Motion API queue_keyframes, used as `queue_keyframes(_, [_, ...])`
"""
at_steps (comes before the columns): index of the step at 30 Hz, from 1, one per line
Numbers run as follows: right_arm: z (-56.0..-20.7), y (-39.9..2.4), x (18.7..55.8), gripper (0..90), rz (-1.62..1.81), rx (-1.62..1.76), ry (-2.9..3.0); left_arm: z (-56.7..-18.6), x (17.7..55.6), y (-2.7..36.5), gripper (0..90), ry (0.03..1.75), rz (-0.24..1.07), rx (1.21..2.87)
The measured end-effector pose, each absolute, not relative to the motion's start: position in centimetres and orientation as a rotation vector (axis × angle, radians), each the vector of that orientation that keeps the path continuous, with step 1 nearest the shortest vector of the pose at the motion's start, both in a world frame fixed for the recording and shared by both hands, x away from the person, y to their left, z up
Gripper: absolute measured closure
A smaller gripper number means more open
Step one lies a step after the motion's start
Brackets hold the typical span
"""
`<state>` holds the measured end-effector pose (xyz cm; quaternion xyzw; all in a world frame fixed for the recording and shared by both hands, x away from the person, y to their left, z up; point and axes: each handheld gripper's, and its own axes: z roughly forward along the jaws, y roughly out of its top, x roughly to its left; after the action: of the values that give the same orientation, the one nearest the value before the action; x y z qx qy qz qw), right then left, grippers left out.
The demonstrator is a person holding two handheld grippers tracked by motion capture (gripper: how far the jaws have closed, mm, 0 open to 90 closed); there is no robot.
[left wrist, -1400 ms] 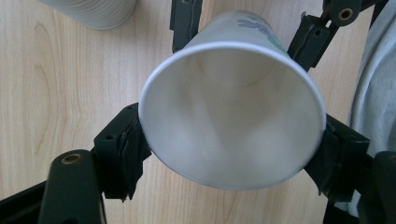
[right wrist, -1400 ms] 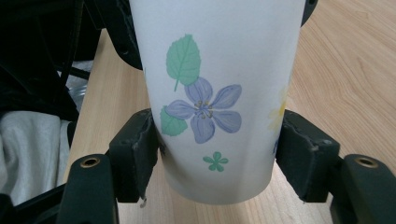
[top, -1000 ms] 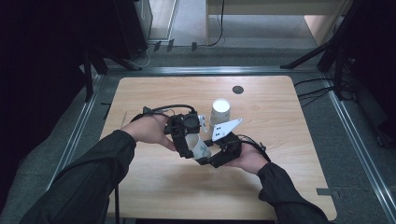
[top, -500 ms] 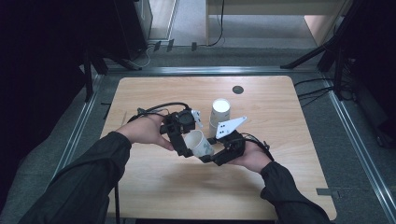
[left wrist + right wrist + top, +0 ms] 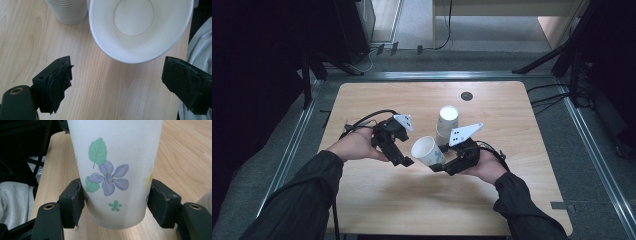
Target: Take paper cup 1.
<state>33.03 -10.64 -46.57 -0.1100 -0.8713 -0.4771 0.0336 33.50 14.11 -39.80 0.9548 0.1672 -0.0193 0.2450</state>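
Table: light wooden table [image 5: 377,200] with rounded corners, on grey floor with metal rails around it; a small dark round spot [image 5: 467,96] sits near its far edge, at 12 o'clock from the cups.
Cup in hand: 1 white paper cup [image 5: 428,150] printed with a purple flower and green leaves, near the table's middle, tipped so its open mouth faces 9 o'clock toward the left gripper.
Right gripper: right gripper [image 5: 439,165] holds the cup from the 4 o'clock side; in the right gripper view its 2 black fingers [image 5: 72,203] press on opposite sides of the cup's lower wall, just above the base.
Left gripper: left gripper [image 5: 404,161] lies at 9 o'clock of the cup, close to its rim but apart from it; its fingers [image 5: 56,83] have just been opening and stand spread wide, with only bare wood between them. In the left gripper view the cup's mouth [image 5: 140,27] lies ahead of the fingertips, at 12 o'clock.
Stack: upright stack of white paper cups [image 5: 447,122] stands on the table at 1 o'clock of the held cup, just behind it; its ribbed rims show in the left gripper view [image 5: 67,11].
Person: dark sleeves [image 5: 302,200] enter from 6 o'clock, 1 hand on each gripper.
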Motion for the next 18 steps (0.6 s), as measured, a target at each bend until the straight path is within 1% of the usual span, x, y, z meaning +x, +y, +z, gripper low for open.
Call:
queue_keyframes(7, [-46.3, -11.0, 33.1, 34.8, -1.486, -0.352, -2.664, -41.1, 33.2, 15.3, 9.6, 0.512, -0.069, 2.435])
queue_keyframes(12, [-46.3, -11.2, 33.1, 34.9, -1.481, -0.349, -2.66, -41.9, 33.0, 15.5, 9.5, 0.533, -0.086, 2.386])
queue_keyframes(16, [-46.2, -11.3, 33.1, 34.8, -1.481, -0.35, -2.655, -42.5, 32.6, 15.7, 9.5, 0.556, -0.08, 2.302])
queue_keyframes(18, [-46.2, -11.4, 33.1, 34.8, -1.488, -0.348, -2.652, -42.7, 32.5, 15.7, 9.5, 0.56, -0.071, 2.289])
